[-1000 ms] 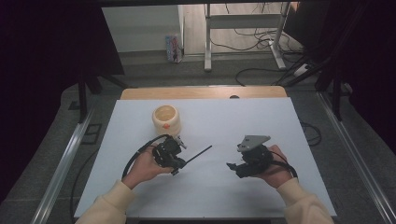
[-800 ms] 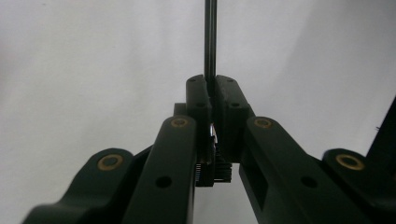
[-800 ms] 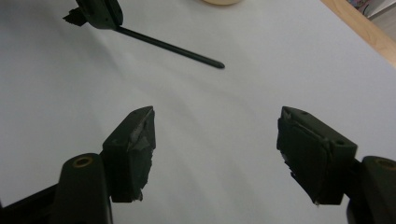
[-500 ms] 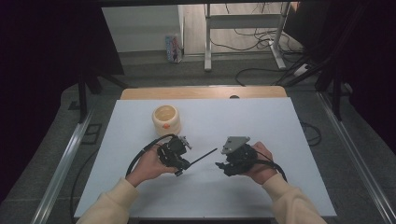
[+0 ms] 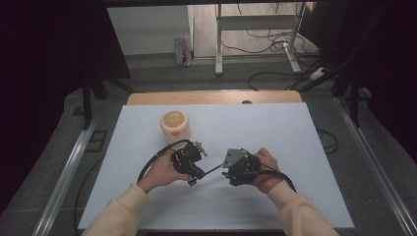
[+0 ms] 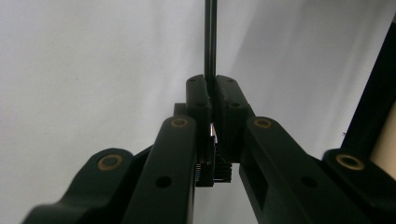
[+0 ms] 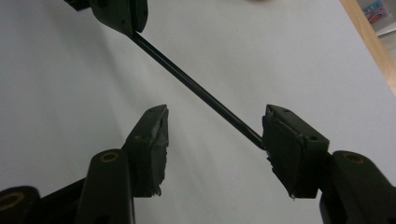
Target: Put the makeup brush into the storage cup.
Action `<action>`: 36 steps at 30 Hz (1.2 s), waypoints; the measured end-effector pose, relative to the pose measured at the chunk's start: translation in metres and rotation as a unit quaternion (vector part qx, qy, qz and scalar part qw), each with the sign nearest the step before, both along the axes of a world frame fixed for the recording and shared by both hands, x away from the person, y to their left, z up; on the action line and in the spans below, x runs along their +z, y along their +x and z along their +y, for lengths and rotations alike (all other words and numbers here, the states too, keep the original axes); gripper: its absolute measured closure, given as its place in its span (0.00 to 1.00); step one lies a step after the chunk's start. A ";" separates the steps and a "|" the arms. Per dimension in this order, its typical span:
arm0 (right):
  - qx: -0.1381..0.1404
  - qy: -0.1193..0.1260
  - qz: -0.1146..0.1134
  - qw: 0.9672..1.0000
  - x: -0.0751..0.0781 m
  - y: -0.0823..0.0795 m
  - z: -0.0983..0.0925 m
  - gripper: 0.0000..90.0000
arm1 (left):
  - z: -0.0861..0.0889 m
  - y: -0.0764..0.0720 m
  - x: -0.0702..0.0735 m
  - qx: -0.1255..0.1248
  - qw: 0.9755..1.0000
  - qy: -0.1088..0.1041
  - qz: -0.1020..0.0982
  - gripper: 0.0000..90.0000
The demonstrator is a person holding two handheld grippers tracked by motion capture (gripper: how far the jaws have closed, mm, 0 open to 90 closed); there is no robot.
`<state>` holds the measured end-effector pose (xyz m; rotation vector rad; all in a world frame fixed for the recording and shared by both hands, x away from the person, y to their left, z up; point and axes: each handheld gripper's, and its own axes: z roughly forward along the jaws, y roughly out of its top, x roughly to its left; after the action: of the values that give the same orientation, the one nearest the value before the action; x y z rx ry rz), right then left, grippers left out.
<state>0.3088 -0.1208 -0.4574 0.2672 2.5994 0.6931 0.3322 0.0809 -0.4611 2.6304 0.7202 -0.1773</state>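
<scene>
**Rod clamped in your left, right jaws closing round its free end**

Your left gripper (image 5: 195, 175) has its jaws fully shut on the thin black rod (image 5: 212, 171). In the left gripper view the rod (image 6: 210, 42) runs straight up from between the pads and is cut off by the top edge, so you can't see its far end there. From above, the rod spans the short gap between your two hands, low over the white table (image 5: 275, 128), near its front middle; it's too thin there to tell whether it touches the surface.

Your right gripper (image 7: 212, 137) is partly open w/ jaws that have just been closing. The rod (image 7: 196, 91) crosses diagonally between them, its tip right at the right-hand pad (image 7: 292, 149); can't tell if it touches, since the pad hides the very end. The other pad stands well clear, so no grip yet. From above, your right gripper (image 5: 227, 167) has its fingertips hidden under its grey plate and body.

The beige cup (image 5: 175, 125) sits upright behind your left hand (image 5: 162, 172), apart from it. Its inside is hard to make out.
</scene>
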 end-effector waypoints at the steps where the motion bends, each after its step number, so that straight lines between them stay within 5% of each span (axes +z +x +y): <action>1: 0.000 0.000 0.000 1.000 0.000 0.000 0.000 0.46 | 0.000 0.000 0.000 0.000 1.000 0.000 0.000 0.95; 11: 0.041 -0.061 -0.037 0.997 -0.011 -0.002 0.017 0.61 | -0.007 0.004 0.001 -0.021 1.000 0.001 0.016 0.95; 16: 0.086 -0.106 -0.076 0.988 -0.020 -0.005 0.023 0.77 | -0.008 0.005 0.001 -0.020 0.999 -0.011 0.026 0.95; 20: 0.102 -0.116 -0.083 0.984 -0.021 -0.007 0.024 0.84 | -0.008 0.006 0.001 -0.024 0.999 -0.011 0.026 0.95; 25: 0.110 -0.121 -0.071 0.984 -0.021 -0.007 0.020 0.92 | -0.002 0.007 0.007 -0.010 0.999 -0.034 -0.012 0.89; 26: 0.109 -0.105 -0.062 0.986 -0.019 -0.008 0.018 0.94 | 0.004 0.008 0.012 -0.003 0.999 -0.040 -0.029 0.86; 29: 0.102 -0.091 -0.057 0.989 -0.016 -0.008 0.014 0.95 | 0.011 0.008 0.019 0.031 0.996 -0.060 -0.066 0.69; 32: 0.090 -0.075 -0.041 0.992 -0.013 -0.007 0.008 0.95 | 0.019 0.005 0.026 0.066 0.988 -0.086 -0.112 0.50; 36: 0.067 -0.048 -0.014 0.997 -0.010 -0.007 0.000 0.95 | 0.031 -0.001 0.035 0.100 0.979 -0.102 -0.146 0.30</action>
<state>0.3021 -0.1205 -0.4677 0.0548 2.6327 0.6103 0.3315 0.1115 -0.4261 2.3055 0.8078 0.1806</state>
